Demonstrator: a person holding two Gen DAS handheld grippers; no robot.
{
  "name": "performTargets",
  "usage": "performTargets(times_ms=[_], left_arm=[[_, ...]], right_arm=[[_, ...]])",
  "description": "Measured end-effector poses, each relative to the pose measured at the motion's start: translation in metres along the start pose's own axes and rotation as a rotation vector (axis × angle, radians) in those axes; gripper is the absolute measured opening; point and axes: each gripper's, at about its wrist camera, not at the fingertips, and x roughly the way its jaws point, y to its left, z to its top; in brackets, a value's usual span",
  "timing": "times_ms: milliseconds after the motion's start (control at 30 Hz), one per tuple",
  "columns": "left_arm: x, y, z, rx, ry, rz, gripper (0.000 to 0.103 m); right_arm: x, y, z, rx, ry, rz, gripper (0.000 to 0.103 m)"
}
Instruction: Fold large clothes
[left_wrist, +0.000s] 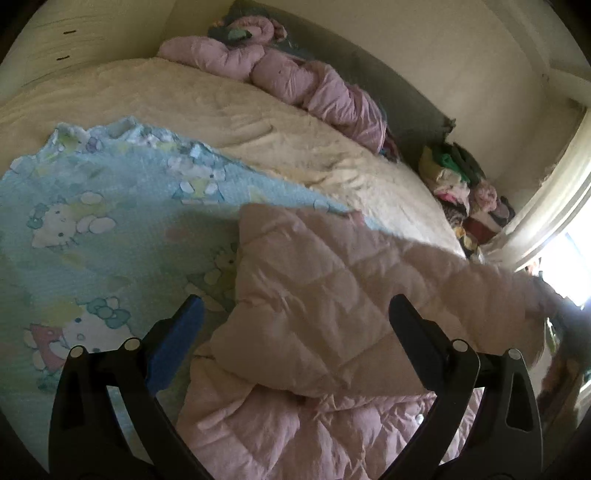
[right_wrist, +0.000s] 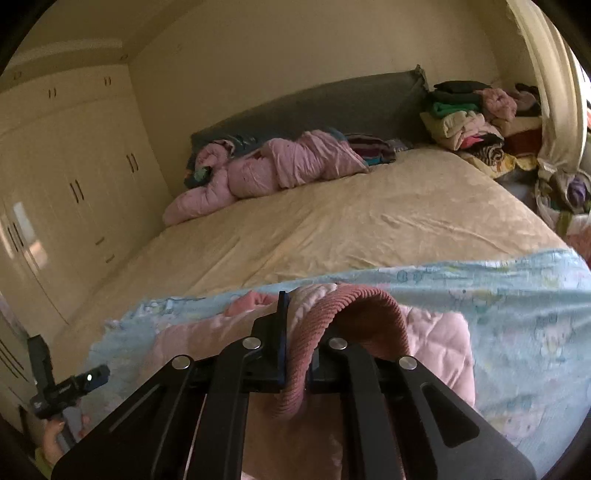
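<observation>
A: Right gripper (right_wrist: 295, 332)?
B: Jaws clamped on the ribbed cuff (right_wrist: 325, 321) of the pink quilted jacket (left_wrist: 314, 314), lower centre of frame.
A: Left gripper (left_wrist: 295, 310)?
B: Jaws wide apart, nothing between the pads, above the jacket on the blue blanket (left_wrist: 92, 206).

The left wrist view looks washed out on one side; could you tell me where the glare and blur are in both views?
Left wrist view: the window at the right edge is blown out white, and the pink quilted jacket is blurred towards it. Right wrist view: evenly dim and yellowish, with the ribbed cuff near the lens soft.
</observation>
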Motion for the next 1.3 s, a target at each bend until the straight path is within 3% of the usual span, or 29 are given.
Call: performTargets(times_ms=[267, 833, 1000, 1167, 1300], left_arm=[[0.014, -0.007, -0.007, 0.038, 0.027, 0.017, 0.093], [0.048, -0.049, -0.033, 0.273, 0.111, 0.077, 0.093], [0.054, -0.049, -0.036, 0.298, 0.135, 0.077, 0.093], [0.063, -0.047, -0.041, 0.306, 0.174, 0.094, 0.093], [0.073, -0.044, -0.047, 0.302, 0.205, 0.109, 0.093]], right_arm=[[0.05, -0.018, -0.016, -0.01, 0.097, -0.095, 0.006], [0.071, -0.037, -0.043, 0.033, 0.168, -0.154, 0.009], [0.067, -0.039, -0.051, 0.015, 0.189, -0.182, 0.036], [0.051, -0.042, -0.054, 0.018, 0.168, -0.204, 0.038], [0.029, -0.027, -0.051, -0.007, 0.085, -0.184, 0.048]])
